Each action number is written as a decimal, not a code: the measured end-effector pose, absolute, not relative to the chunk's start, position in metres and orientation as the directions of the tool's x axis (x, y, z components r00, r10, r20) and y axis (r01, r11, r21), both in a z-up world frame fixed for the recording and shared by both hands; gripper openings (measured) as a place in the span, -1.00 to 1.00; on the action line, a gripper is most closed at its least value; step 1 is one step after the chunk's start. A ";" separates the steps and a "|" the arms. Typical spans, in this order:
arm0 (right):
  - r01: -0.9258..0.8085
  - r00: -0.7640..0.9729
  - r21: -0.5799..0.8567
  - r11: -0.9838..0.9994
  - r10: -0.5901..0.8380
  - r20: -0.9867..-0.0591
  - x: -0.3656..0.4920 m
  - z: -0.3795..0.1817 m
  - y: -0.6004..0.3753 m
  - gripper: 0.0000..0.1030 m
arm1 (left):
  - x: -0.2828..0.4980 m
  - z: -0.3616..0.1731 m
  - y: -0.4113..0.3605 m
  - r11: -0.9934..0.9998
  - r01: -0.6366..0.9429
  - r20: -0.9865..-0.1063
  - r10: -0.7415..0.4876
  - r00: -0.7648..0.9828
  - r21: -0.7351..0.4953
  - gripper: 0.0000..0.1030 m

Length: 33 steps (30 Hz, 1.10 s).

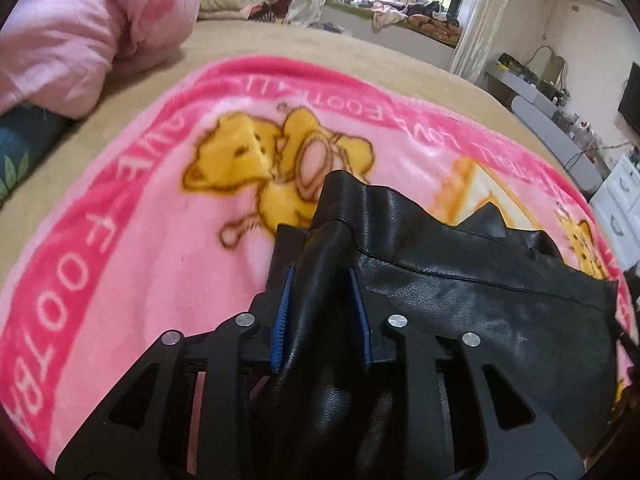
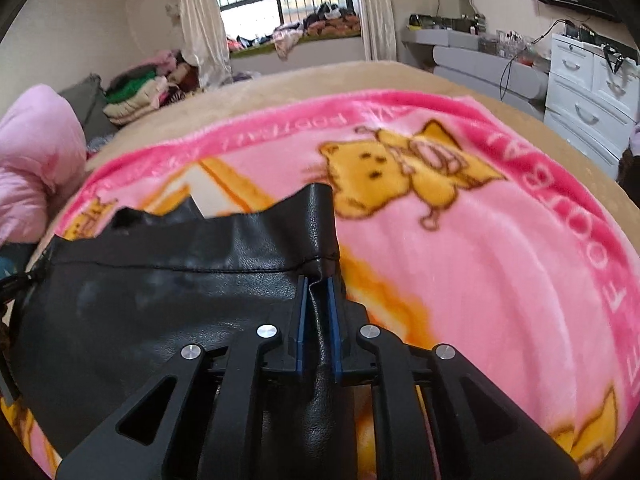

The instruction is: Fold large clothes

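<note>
Leather, black and glossy, fills the lower half of both wrist views: a large black leather garment (image 1: 460,300) is stretched between the two tools over a pink cartoon blanket (image 1: 140,208) spread on a tan-covered bed (image 1: 248,40). The left gripper (image 1: 320,296) has its jaws clenched on a thick gathered fold at one end of the garment's stitched hem, the blue pads (image 1: 282,312) pressing the bunched leather from both sides, which is why they stand somewhat apart. The right gripper (image 2: 318,308) pinches the opposite end of the same hem, its pads (image 2: 332,312) drawn nearly together on a thinner ridge of material. Holding the two corners this way keeps the edge taut and level, judging by the straight seam (image 2: 180,266) running toward 9 o'clock in the right view and toward 3 o'clock in the left. The garment's far edge pokes up at 12 o'clock of each tool, the rest hanging or lying below. The blanket probably serves as a clean, flat folding surface. A pink quilt (image 1: 72,28) sits bundled at 10 o'clock, clear of the work. The likely step in hand is carrying the pinched hem across to lay one half over the other.
</note>
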State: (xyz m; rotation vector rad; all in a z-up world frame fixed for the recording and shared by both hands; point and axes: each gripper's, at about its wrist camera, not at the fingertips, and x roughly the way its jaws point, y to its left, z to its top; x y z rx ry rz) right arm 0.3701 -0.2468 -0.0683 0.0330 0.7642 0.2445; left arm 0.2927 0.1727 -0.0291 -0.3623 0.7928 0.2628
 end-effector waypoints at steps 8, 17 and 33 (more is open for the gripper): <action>-0.220 0.674 0.081 0.972 0.212 -0.708 0.370 -0.082 -0.241 -0.76 | 0.292 -0.035 0.171 0.911 -0.359 -0.747 0.092 0.658 -0.204 -0.53; -0.197 0.651 0.149 0.969 0.243 -0.720 0.363 -0.066 -0.255 0.15 | 0.289 -0.022 0.166 0.925 -0.357 -0.768 0.134 0.626 -0.130 0.26; -0.239 0.611 0.319 0.917 0.397 -0.684 0.320 -0.043 -0.270 0.67 | 0.258 -0.012 0.147 0.934 -0.351 -0.769 0.172 0.616 -0.073 0.79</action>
